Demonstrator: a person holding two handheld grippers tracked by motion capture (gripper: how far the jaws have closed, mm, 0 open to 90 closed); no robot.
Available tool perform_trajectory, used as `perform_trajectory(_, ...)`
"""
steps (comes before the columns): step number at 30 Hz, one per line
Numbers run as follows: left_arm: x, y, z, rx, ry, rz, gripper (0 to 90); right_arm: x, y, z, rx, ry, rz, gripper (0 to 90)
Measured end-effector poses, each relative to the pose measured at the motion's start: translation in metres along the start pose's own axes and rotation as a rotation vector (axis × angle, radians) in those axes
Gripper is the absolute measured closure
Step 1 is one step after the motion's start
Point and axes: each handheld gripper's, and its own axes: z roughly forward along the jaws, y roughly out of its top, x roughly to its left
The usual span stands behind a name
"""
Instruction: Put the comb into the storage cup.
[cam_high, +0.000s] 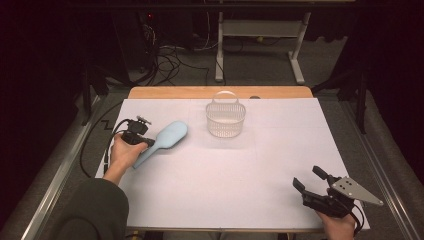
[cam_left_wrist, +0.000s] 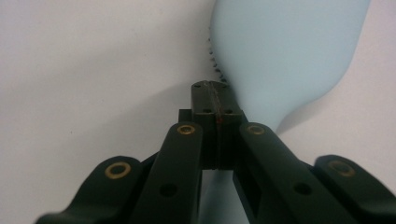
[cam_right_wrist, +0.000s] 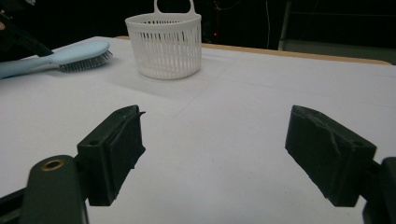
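A pale blue hairbrush (cam_high: 170, 135) lies bristles down on the white sheet at the left, its head toward the basket. My left gripper (cam_high: 149, 142) sits over the brush handle. In the left gripper view its jaws (cam_left_wrist: 217, 91) are pressed together, with the handle passing beneath them and the brush head (cam_left_wrist: 280, 56) just beyond. I cannot tell whether they pinch the handle. A white slatted basket (cam_high: 226, 117) with a hoop handle stands upright at the back centre. My right gripper (cam_high: 307, 177) is near the front right corner, open and holding nothing. Its own view (cam_right_wrist: 212, 154) looks toward the basket (cam_right_wrist: 163, 44) and the brush (cam_right_wrist: 79, 56).
The white sheet (cam_high: 225, 180) covers most of the table, with a wooden strip (cam_high: 165, 92) bare along the far edge. A black cable (cam_high: 92, 145) loops off the left side. Metal rails (cam_high: 55, 175) run along both sides of the table.
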Motion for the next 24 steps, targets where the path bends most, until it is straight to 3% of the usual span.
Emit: perform_trajectory(24,-0.009,-0.017,-0.005,-0.025,-0.040,-0.029,90.0,0.000,0.000,0.000,-0.002,-0.001,0.001,19.5)
